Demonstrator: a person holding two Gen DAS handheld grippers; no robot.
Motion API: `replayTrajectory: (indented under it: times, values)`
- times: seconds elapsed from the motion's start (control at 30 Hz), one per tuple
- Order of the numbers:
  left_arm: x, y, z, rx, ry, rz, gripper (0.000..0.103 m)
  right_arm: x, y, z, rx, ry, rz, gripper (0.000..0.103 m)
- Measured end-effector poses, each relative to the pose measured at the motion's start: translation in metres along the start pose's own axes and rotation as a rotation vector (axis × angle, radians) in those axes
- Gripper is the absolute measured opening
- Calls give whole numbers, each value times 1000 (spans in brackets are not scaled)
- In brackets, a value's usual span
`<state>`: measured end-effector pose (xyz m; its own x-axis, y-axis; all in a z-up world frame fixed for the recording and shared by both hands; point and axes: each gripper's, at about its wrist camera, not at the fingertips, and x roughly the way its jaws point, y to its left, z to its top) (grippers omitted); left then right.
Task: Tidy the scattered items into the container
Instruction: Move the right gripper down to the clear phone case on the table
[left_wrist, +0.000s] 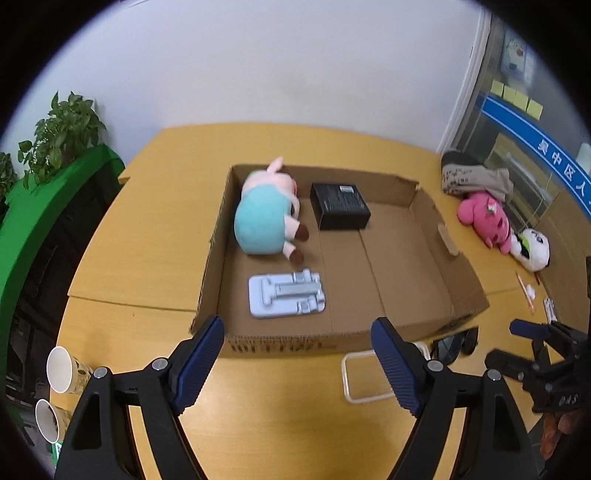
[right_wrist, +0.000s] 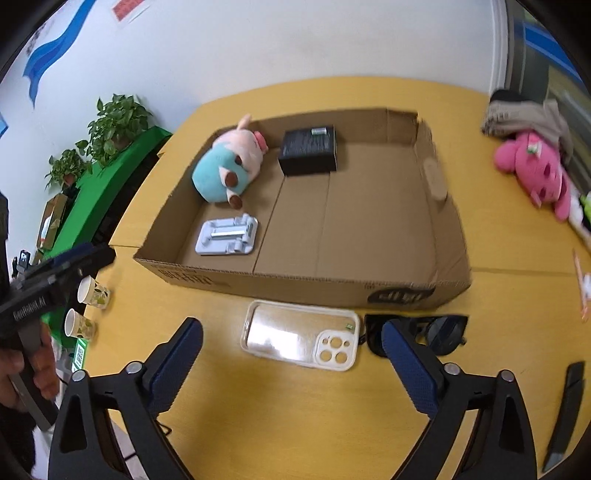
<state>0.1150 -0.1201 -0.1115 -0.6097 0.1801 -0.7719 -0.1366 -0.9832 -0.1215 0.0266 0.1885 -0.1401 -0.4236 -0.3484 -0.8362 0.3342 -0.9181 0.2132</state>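
An open cardboard box (left_wrist: 317, 343) (right_wrist: 295, 284) sits on the yellow table. Inside it lie a pig plush (left_wrist: 266, 218) (right_wrist: 229, 166), a black box (left_wrist: 340, 206) (right_wrist: 308, 149) and a grey phone stand (left_wrist: 288, 299) (right_wrist: 227, 236). In front of the box lie a clear phone case (right_wrist: 301, 339) (left_wrist: 364, 376) and dark sunglasses (right_wrist: 439, 332) (left_wrist: 456, 341). My right gripper (right_wrist: 293, 365) (left_wrist: 506, 343) hangs open just short of the case, with nothing between its fingers. My left gripper (left_wrist: 295, 354) (right_wrist: 74, 262) is open before the box's front wall, holding nothing.
A pink plush (right_wrist: 535, 170) (left_wrist: 484, 218), a white plush (left_wrist: 532, 247) and a bundle of cloth (left_wrist: 476, 177) lie at the table's right. Two paper cups (right_wrist: 92, 291) (left_wrist: 61, 369) stand at the left edge. A black flat tool (right_wrist: 565, 410) lies at the near right. Plants (left_wrist: 62, 133) stand far left.
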Motion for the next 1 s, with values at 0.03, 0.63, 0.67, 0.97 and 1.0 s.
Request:
replayTrajectory:
  times: [0.03,0.63,0.67,0.97,1.0]
  values:
    - [3,-1,-1,-11,-4,-3,82,-2,-1,-1,-9,-12,0,103]
    - [102,-43,-89,-30,216,-21,80,95,-63,-85,202,162,116,85]
    - [107,-42,-90,-27,215,-13,80,101,-63,-86,217,163,122,84]
    - [152,-45,-111,39,255,-47,39,125,-61,-86,230,85,63,66]
    - [155,-46,-112,44,249,-43,39,127,-60,-84,224,82,46,62]
